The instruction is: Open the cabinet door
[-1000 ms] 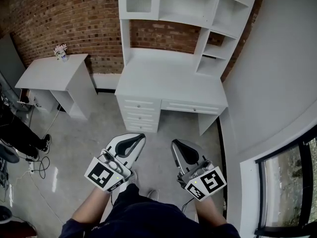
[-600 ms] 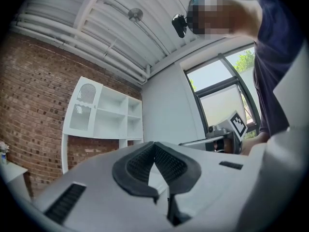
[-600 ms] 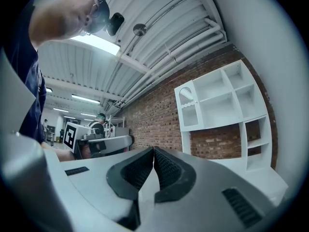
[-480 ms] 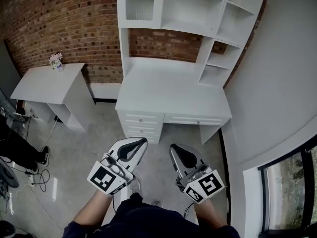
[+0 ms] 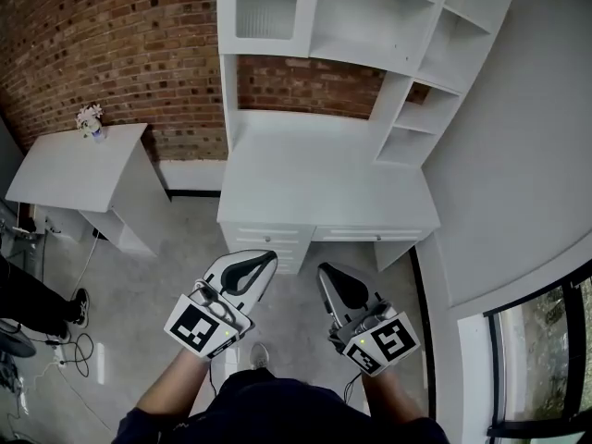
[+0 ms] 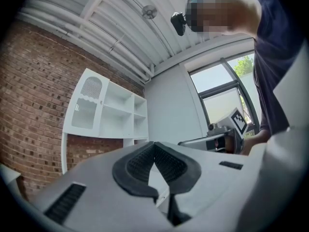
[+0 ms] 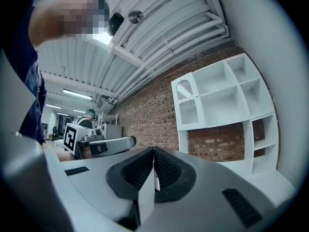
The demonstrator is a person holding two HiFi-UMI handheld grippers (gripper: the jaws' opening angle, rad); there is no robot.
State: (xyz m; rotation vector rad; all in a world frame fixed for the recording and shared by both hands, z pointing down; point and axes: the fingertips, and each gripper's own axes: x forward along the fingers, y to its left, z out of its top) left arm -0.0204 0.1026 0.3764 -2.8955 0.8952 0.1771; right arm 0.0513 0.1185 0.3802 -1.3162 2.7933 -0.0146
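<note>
Two empty, pressed together: left gripper (image 5: 267,256), right gripper (image 5: 324,269). Cabinet door (image 5: 266,6) white, ribbed pane, seemingly closed.

This looks like a converted industrial room furnished as a home study. A bare brick wall (image 5: 120,44) backs a white table (image 5: 314,183) with drawers, topped by a white shelf unit (image 5: 370,17) with one glazed cabinet door (image 5: 266,3). A smaller white side table (image 5: 69,169) carries a pot of flowers (image 5: 90,118). The floor (image 5: 139,276) is grey concrete with loose cables (image 5: 79,345). Overhead run exposed pipes (image 7: 169,18) and strip lights (image 7: 77,94), and a large window (image 5: 546,359) fills one side.
</note>
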